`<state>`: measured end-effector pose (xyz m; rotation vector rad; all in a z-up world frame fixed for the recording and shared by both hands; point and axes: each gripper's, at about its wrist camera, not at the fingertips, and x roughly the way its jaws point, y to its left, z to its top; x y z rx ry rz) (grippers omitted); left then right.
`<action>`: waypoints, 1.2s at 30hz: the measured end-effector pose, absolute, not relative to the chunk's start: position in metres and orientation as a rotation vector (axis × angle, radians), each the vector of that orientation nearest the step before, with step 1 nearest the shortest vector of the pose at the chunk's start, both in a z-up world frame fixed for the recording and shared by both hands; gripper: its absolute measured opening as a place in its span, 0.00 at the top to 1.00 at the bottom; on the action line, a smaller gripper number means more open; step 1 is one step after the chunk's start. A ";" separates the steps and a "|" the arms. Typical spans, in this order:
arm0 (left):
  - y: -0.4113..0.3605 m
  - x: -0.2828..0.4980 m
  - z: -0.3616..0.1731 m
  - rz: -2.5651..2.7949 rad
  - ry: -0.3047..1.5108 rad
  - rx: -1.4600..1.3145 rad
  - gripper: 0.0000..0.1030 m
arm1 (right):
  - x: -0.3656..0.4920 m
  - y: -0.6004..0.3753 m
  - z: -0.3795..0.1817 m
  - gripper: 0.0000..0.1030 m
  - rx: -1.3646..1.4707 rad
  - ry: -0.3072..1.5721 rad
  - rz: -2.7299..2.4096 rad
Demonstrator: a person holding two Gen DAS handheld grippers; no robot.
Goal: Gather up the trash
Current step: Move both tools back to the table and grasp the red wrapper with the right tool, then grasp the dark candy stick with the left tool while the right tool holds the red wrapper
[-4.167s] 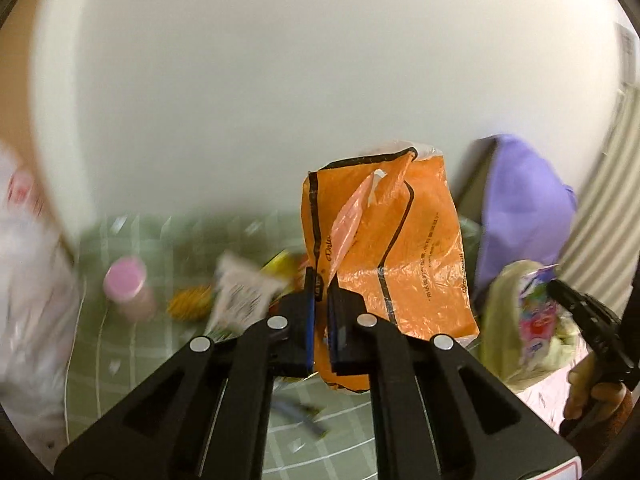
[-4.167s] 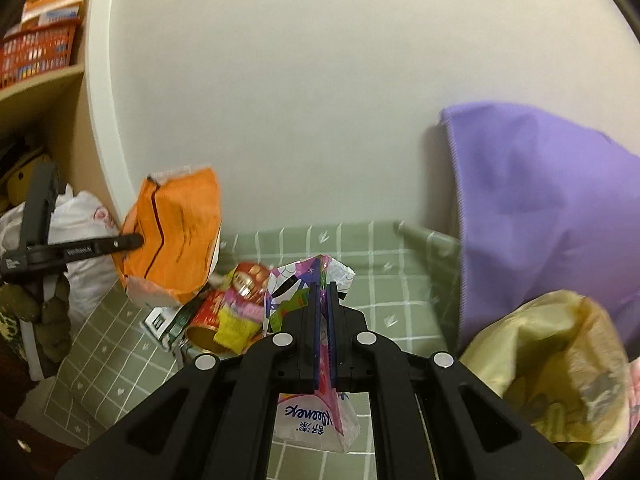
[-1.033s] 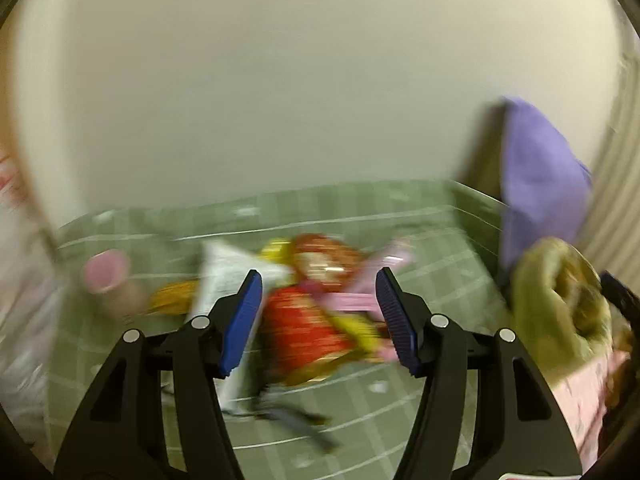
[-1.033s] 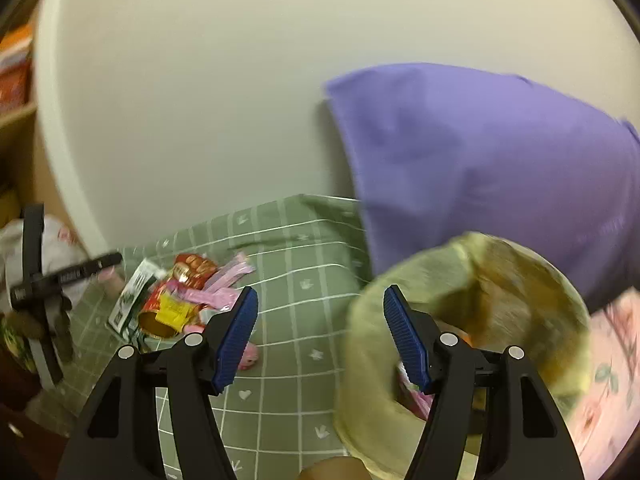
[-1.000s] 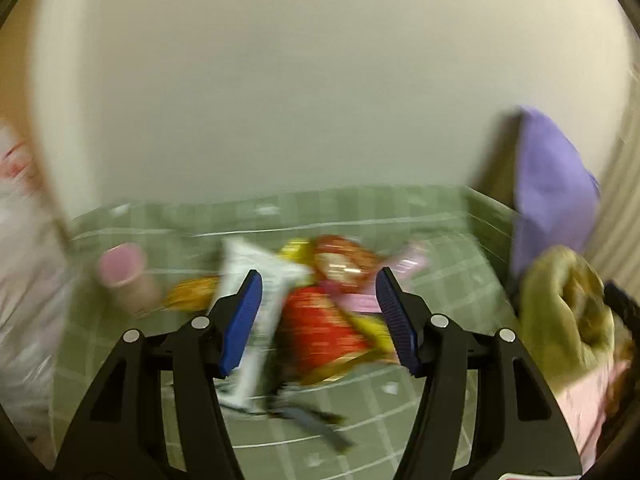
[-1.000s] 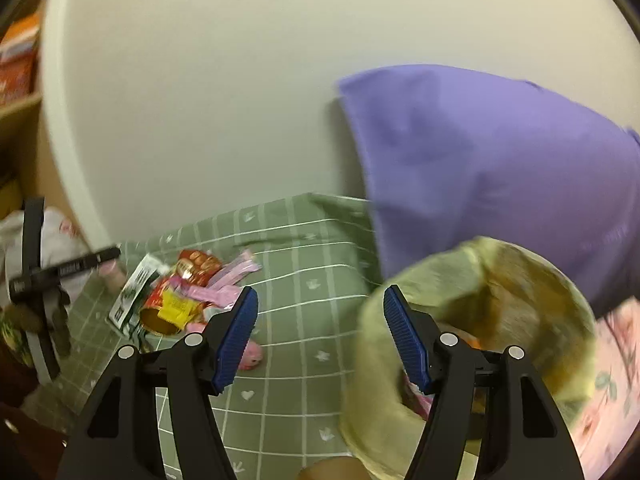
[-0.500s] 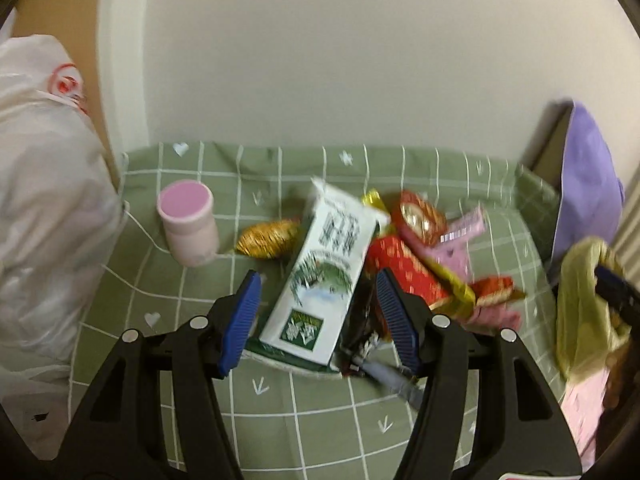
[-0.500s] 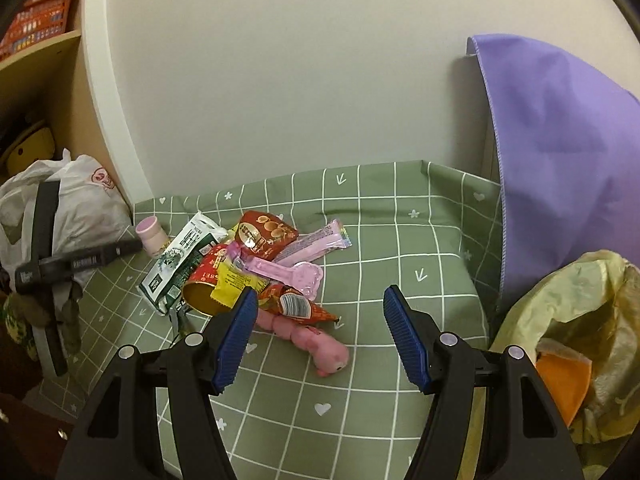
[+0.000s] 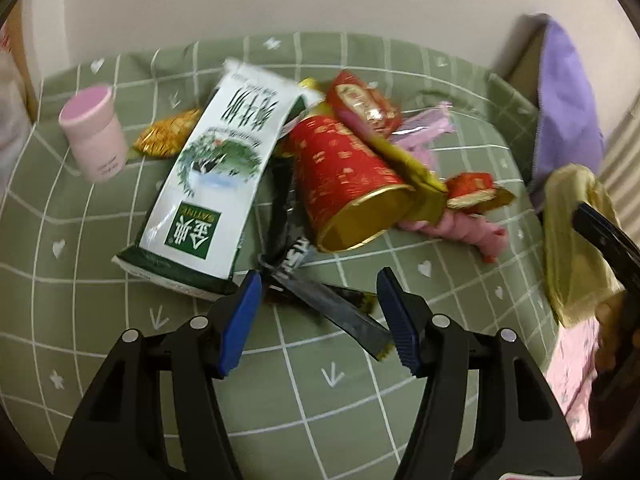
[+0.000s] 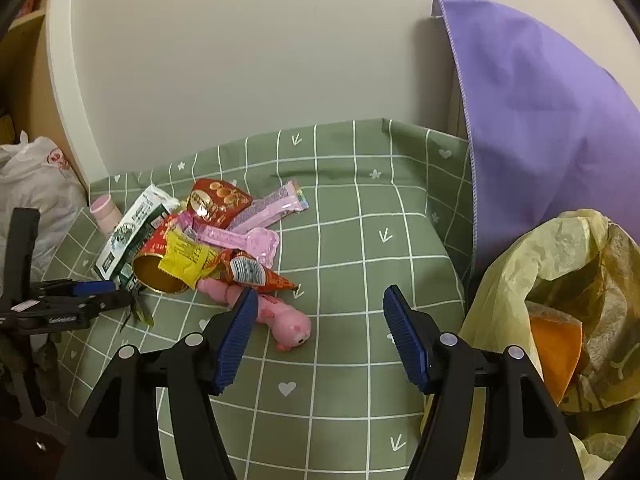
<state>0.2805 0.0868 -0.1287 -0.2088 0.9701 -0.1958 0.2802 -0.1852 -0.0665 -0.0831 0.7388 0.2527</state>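
A: Trash lies heaped on the green checked cloth (image 10: pixel 360 248) toward its left side; we see the white-and-green carton (image 9: pixel 212 184) at the pile's left edge, the red tube (image 9: pixel 344 180) with its gold mouth open toward us just beside it, and a dark foil wrapper (image 9: pixel 332 304) trailing out from under both.

B: We also make out a red snack packet (image 10: pixel 218 200) at the back, pink wrappers (image 10: pixel 272 204) touching it, a yellow label (image 10: pixel 184 258) draped over the tube, and a pink worm-shaped toy (image 10: pixel 280 316) at the near edge of the heap.

A: Our left gripper (image 9: pixel 318 312) hangs over the dark wrapper; its jaws are closing, the wrapper lies between them, yet the pads (image 9: pixel 240 320) are not pressing on it.

B: Our right gripper (image 10: pixel 316 328) is spread wide with nothing held; the toy's head sits just inside its left finger.

A: Beyond the pile, a pink jar (image 9: pixel 94 132) stands upright near a gold foil wrapper (image 9: pixel 166 138); the yellow bag (image 10: pixel 560 292) gapes at the right with something orange inside; a purple cloth (image 10: pixel 540 112) hangs behind it; a white plastic bag (image 10: pixel 36 184) slumps at the far left.
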 end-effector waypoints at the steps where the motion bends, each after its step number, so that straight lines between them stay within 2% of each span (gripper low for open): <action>1: 0.087 0.283 -0.132 -0.184 0.974 -0.216 0.51 | 0.280 -0.184 -0.067 0.40 -0.088 0.744 0.258; 3: 0.085 0.287 -0.136 -0.175 0.996 -0.219 0.67 | 0.279 -0.182 -0.070 0.40 -0.095 0.755 0.273; 5: 0.086 0.287 -0.137 -0.169 1.003 -0.236 0.78 | 0.278 -0.179 -0.072 0.40 -0.093 0.774 0.310; 9: 0.087 0.276 -0.133 -0.187 1.008 -0.242 0.86 | 0.283 -0.169 -0.078 0.40 -0.101 0.790 0.382; 14: 0.094 0.261 -0.127 -0.179 1.016 -0.211 0.85 | 0.303 -0.148 -0.084 0.40 -0.129 0.778 0.452; 16: 0.097 0.255 -0.125 -0.159 1.019 -0.196 0.80 | 0.316 -0.139 -0.085 0.40 -0.127 0.770 0.473; 18: 0.102 0.249 -0.124 -0.141 1.018 -0.189 0.70 | 0.328 -0.131 -0.089 0.40 -0.130 0.775 0.490; 19: 0.105 0.248 -0.123 -0.134 1.017 -0.193 0.69 | 0.335 -0.126 -0.093 0.41 -0.138 0.785 0.497; 20: 0.108 0.248 -0.123 -0.128 1.017 -0.202 0.68 | 0.340 -0.121 -0.096 0.43 -0.147 0.795 0.502; 24: 0.118 0.245 -0.119 -0.127 1.001 -0.250 0.62 | 0.353 -0.109 -0.111 0.69 -0.189 0.863 0.545; 26: 0.118 0.243 -0.116 -0.154 0.983 -0.277 0.58 | 0.350 -0.112 -0.108 0.76 -0.165 0.863 0.560; 36: 0.091 0.264 -0.121 -0.262 0.974 -0.274 0.57 | 0.312 -0.156 -0.057 0.78 -0.060 0.790 0.499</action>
